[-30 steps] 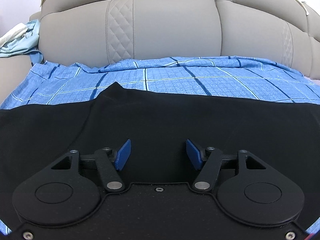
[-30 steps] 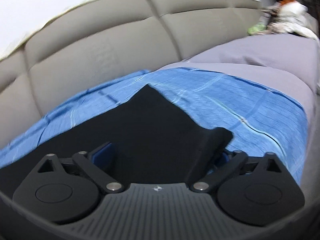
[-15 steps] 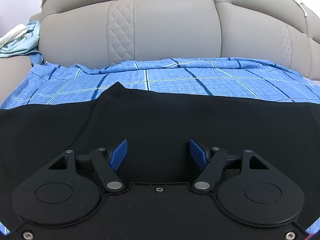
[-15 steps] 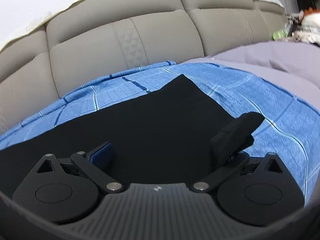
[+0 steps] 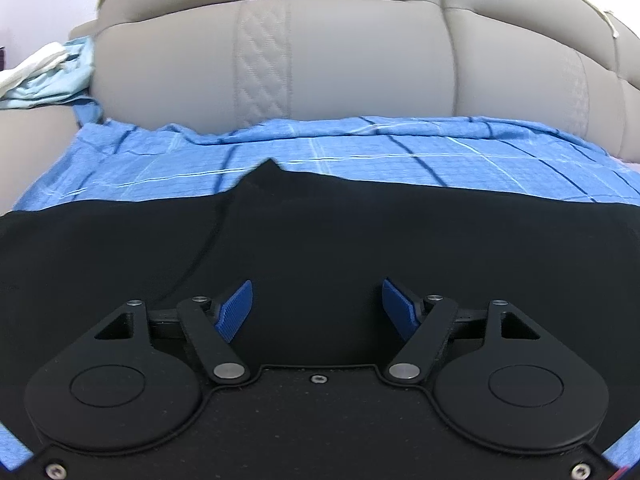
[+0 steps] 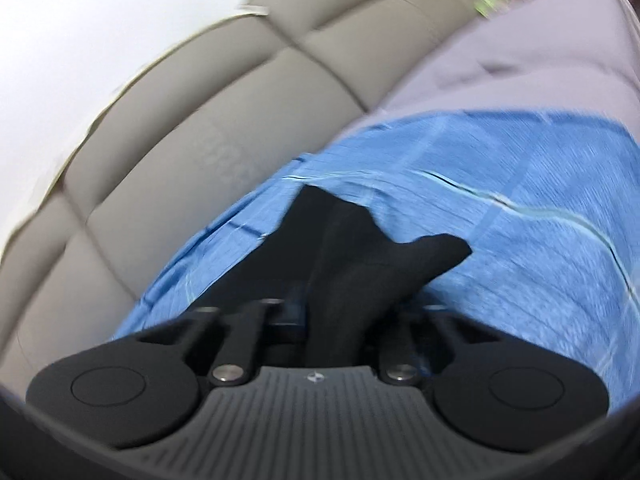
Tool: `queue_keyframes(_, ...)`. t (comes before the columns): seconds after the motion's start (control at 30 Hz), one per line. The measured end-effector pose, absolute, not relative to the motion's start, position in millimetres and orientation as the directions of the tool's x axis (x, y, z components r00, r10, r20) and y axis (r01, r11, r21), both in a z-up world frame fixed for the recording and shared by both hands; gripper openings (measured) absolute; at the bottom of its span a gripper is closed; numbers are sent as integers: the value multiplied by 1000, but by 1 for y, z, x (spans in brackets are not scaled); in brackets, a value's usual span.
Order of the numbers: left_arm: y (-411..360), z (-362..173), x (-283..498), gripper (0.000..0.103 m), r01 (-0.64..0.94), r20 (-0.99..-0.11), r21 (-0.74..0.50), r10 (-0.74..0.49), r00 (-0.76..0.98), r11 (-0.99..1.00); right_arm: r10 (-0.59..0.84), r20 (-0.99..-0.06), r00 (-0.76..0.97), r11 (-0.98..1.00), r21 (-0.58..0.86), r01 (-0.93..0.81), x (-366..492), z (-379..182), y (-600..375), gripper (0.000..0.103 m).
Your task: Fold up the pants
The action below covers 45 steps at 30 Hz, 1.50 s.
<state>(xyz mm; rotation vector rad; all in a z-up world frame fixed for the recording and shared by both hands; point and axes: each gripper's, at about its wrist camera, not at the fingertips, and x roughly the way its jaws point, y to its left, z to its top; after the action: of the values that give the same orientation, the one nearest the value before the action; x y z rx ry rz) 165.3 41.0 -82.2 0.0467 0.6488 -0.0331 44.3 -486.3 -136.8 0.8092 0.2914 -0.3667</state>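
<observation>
1. Left gripper (image 5: 316, 304): jaws just widened, empty; pants (image 5: 320, 240) flat beneath and ahead, on sheet (image 5: 400, 160). Risk: closing on nothing.
2. Right gripper (image 6: 340, 312): jaws just closed, pinching pants corner. Risk: thin bite slips; cloth bunches, skewing fold.

Black pants (image 5: 320, 240); blue checked sheet (image 5: 360, 160); seemingly beige sofa (image 5: 360, 60).
</observation>
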Motion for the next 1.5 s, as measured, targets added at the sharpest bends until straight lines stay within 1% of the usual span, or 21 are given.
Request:
queue_keyframes(0.07,54,-83,165,71,29,-597,32,-4,802,999,-196,-410,891,581,683,442,44,-136,-492,8)
queue_keyframes(0.13,69,-84,165,70,9,-586,27,9,811,1000,-212,-450,867,592,647,480,51,-125,-488,7)
queue_keyframes(0.2,84,-85,164,70,-6,-572,16,14,820,1000,-251,-478,842,661,551,510,64,-104,-471,6)
queue_keyframes(0.3,107,-87,162,69,-31,-555,-12,19,831,999,-268,-473,839,805,369,465,98,-65,-421,6)
queue_keyframes(0.37,120,-82,162,68,-69,-563,-47,31,826,997,-236,-457,858,899,232,371,125,-43,-368,6)
queue_keyframes(0.43,132,-76,162,66,-83,-558,-100,13,830,992,-150,-445,883,964,132,230,150,-30,-302,6)
queue_keyframes(0.5,145,-68,158,66,-91,-536,-143,0,844,986,-7,-449,894,994,91,53,170,-30,-230,6)
queue_keyframes(0.6,161,-62,144,66,-120,-497,-160,25,868,980,197,-493,848,979,48,-200,178,-50,-131,6)
queue_keyframes(0.7,177,-59,131,66,-153,-483,-187,45,874,970,310,-539,783,932,10,-363,165,-74,-57,6)
queue_keyframes(0.73,182,-59,128,66,-157,-481,-202,42,876,967,337,-543,769,916,0,-401,159,-79,-41,6)
queue_keyframes(0.77,187,-59,125,66,-161,-479,-217,39,877,963,338,-522,783,904,-53,-425,147,-82,-25,7)
queue_keyframes(0.8,190,-59,122,66,-163,-478,-227,37,878,960,336,-517,788,884,-115,-452,138,-84,-10,13)
queue_keyframes(0.87,197,-59,120,66,-171,-480,-238,38,876,956,372,-507,778,851,-148,-504,127,-84,4,28)
queue_keyframes(1.03,203,-60,115,66,-171,-477,-260,28,879,950,422,-515,746,822,-131,-555,111,-85,10,31)
queue_keyframes(1.07,203,-60,114,66,-164,-472,-266,20,881,950,435,-508,743,816,-125,-564,106,-81,10,39)
queue_keyframes(1.1,202,-59,113,66,-152,-467,-274,7,884,950,454,-505,734,811,-108,-575,103,-80,8,58)
queue_keyframes(1.17,200,-58,113,66,-117,-460,-301,-36,887,946,498,-502,707,802,-44,-596,96,-78,-2,76)
queue_keyframes(1.23,196,-58,114,66,-75,-457,-339,-94,885,938,534,-489,689,791,1,-612,84,-74,-11,79)
queue_keyframes(1.3,190,-58,114,67,-33,-452,-357,-142,881,934,524,-482,702,800,-4,-600,71,-74,-19,84)
queue_keyframes(1.43,168,-57,106,67,48,-453,-354,-216,865,934,427,-457,780,868,-34,-495,43,-75,-53,86)
queue_keyframes(1.5,159,-58,98,68,92,-459,-367,-266,848,926,335,-446,830,913,-64,-402,29,-77,-74,88)
